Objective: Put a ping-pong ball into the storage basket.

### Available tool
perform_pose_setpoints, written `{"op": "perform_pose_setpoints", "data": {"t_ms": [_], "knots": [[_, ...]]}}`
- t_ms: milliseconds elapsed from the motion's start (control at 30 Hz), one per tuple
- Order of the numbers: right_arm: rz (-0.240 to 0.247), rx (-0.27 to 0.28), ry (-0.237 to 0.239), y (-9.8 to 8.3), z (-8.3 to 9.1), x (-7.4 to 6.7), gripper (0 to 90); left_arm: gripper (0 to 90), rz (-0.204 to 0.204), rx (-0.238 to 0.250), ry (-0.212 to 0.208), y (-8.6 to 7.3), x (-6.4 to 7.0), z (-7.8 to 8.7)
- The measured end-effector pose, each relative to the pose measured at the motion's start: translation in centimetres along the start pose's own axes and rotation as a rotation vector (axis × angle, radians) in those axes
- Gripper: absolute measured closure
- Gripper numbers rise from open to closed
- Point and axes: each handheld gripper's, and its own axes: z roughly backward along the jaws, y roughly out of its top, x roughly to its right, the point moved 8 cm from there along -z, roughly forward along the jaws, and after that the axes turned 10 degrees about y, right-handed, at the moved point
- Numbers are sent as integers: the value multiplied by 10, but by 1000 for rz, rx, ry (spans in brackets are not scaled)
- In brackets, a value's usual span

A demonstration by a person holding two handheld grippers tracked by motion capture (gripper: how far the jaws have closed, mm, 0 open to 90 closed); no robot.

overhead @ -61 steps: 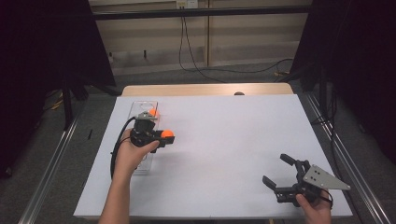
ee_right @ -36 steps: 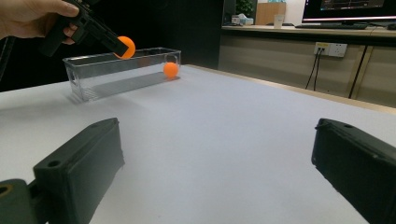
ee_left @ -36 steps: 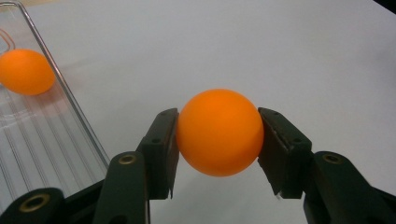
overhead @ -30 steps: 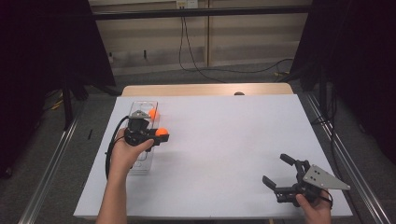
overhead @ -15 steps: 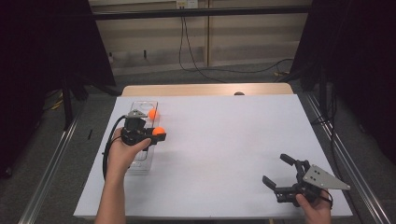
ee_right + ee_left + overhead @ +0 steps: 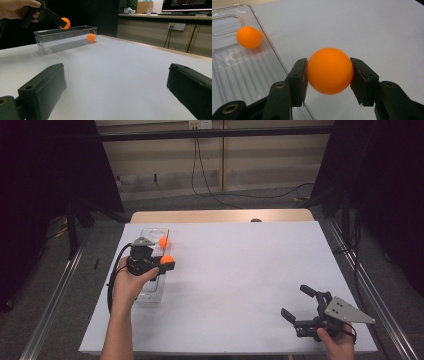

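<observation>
My left gripper (image 6: 167,261) is shut on an orange ball (image 6: 329,70), its pads pressing the ball's two sides. It holds the ball just over the right-hand wall of a clear plastic tray (image 6: 150,287) at the table's left. A second orange ball (image 6: 163,241) lies inside the tray at its far end (image 6: 248,37). In the right gripper view the held ball (image 6: 65,23) hangs above the tray's rim (image 6: 65,29). My right gripper (image 6: 295,301) rests near the table's front right corner, open, with nothing between its fingers (image 6: 42,87).
A white sheet (image 6: 240,270) covers the table, with a strip of bare wood (image 6: 220,216) at the far edge. Dark curtains stand on both sides. Cables hang down the back wall (image 6: 200,165).
The left gripper has drifted slightly left toward the tray with the ball still in it. The right gripper has stayed where it was.
</observation>
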Motion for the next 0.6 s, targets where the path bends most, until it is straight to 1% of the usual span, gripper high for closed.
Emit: {"op": "perform_pose_setpoints", "data": {"t_ms": [167,200,333,367,433,467,600], "knots": [[0,0,1,0,0,0,13,507,0,1,6,0,-2,1],[0,0,0,0,0,0,13,507,-6,-2,5,0,-3,2],[0,0,0,0,0,0,13,507,9,6,11,0,-4,3],[0,0,0,0,0,0,13,507,2,5,16,0,-6,3],[-1,0,-1,0,0,0,13,507,4,6,14,0,-7,4],[1,-1,0,0,0,0,13,508,14,9,19,0,-7,4],[3,-1,2,0,-1,0,13,508,13,4,29,-2,-11,5]]}}
